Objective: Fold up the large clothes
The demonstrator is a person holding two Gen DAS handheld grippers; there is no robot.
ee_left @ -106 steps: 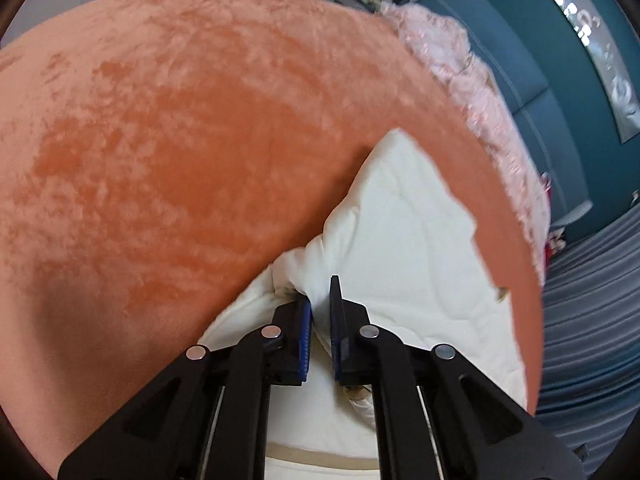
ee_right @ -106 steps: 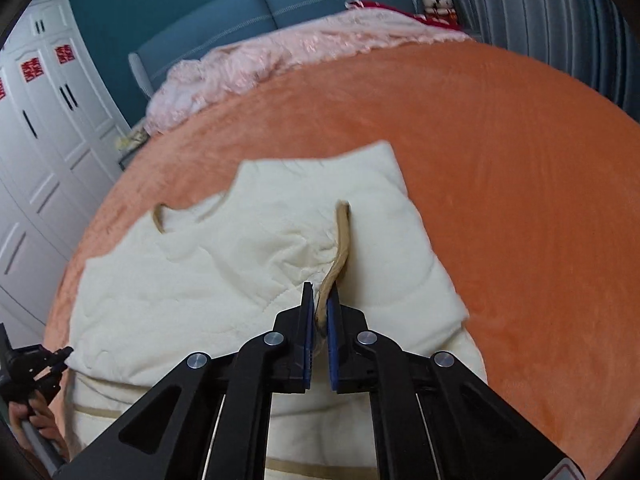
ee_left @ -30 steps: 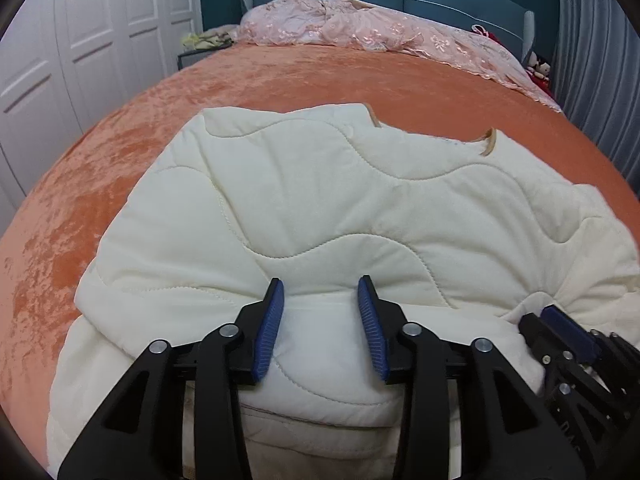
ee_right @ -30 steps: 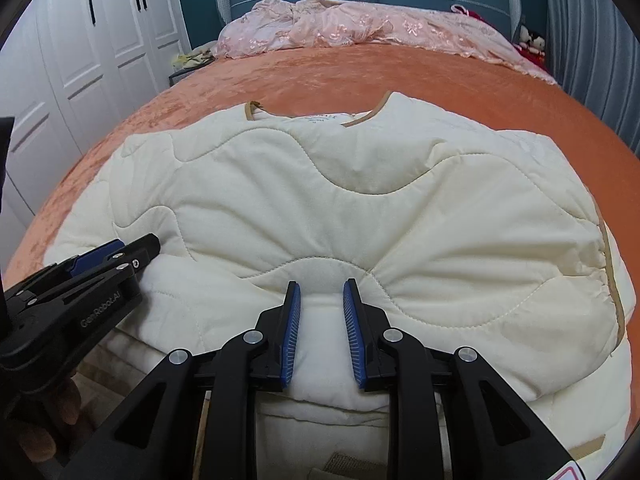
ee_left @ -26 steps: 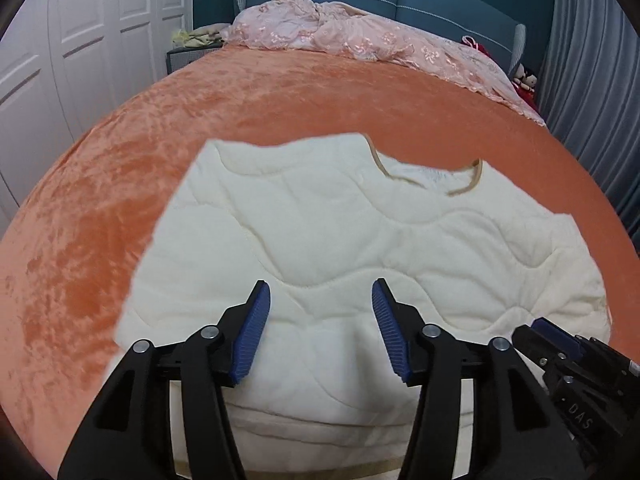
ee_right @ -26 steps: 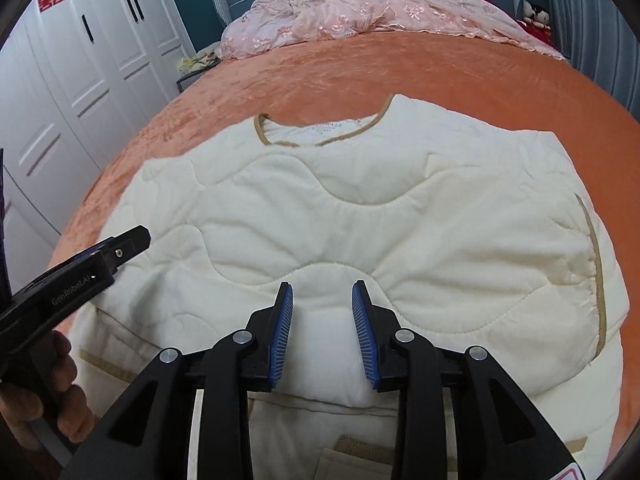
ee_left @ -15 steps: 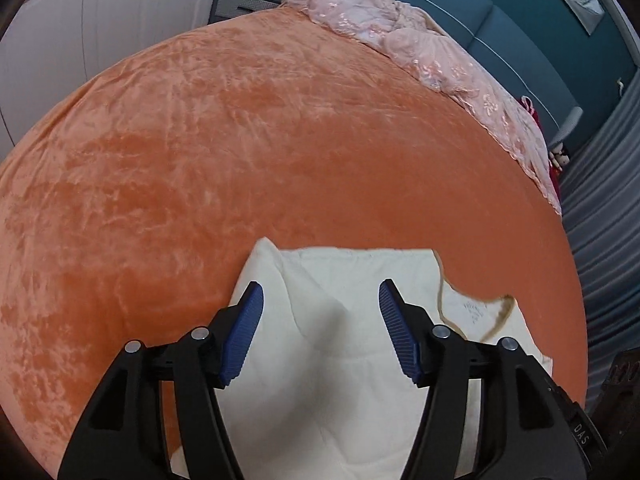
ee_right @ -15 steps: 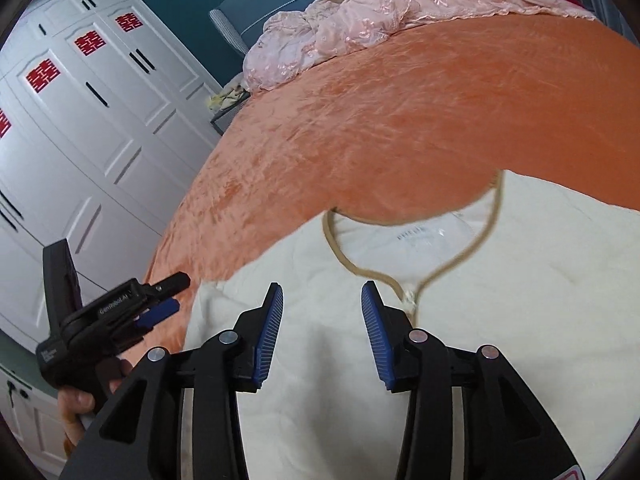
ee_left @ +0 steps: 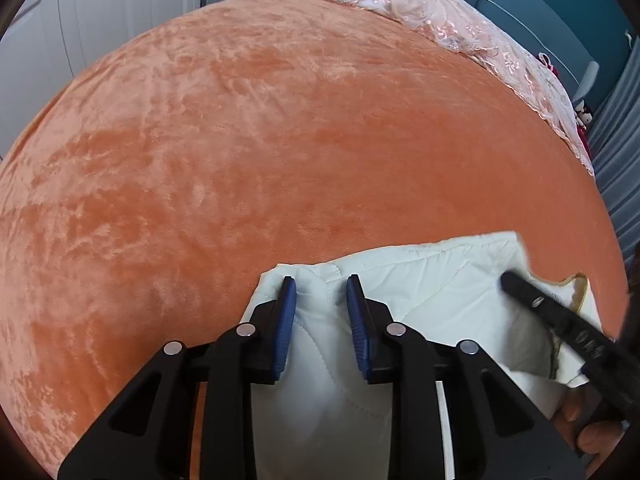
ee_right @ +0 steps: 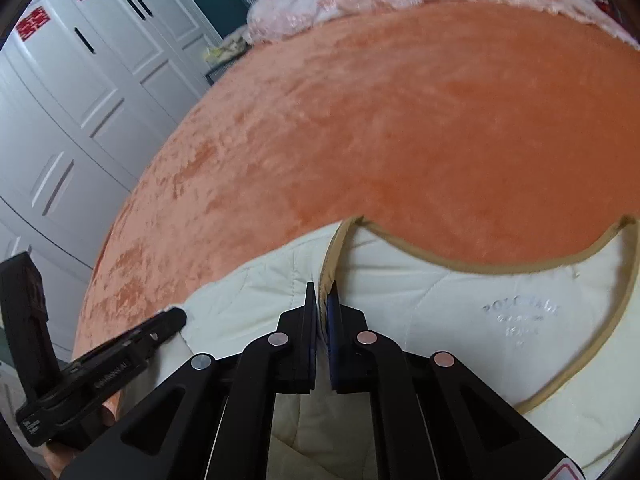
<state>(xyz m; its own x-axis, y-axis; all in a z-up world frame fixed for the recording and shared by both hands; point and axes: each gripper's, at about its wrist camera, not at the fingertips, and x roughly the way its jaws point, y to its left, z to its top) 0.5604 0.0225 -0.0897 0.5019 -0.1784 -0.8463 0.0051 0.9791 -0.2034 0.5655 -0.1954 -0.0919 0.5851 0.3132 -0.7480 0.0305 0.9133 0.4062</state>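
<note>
My right gripper (ee_right: 322,294) is closed on the tan-trimmed collar of the cream quilted jacket (ee_right: 460,312) – my left gripper (ee_left: 320,292) is open over its corner, on the orange velvet bedspread (ee_left: 280,140).

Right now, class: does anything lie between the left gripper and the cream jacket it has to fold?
Nothing visible does. The left gripper has its jaws open on either side of a ridge of the jacket near its corner. The right gripper is already shut on the jacket beside the collar.
</note>
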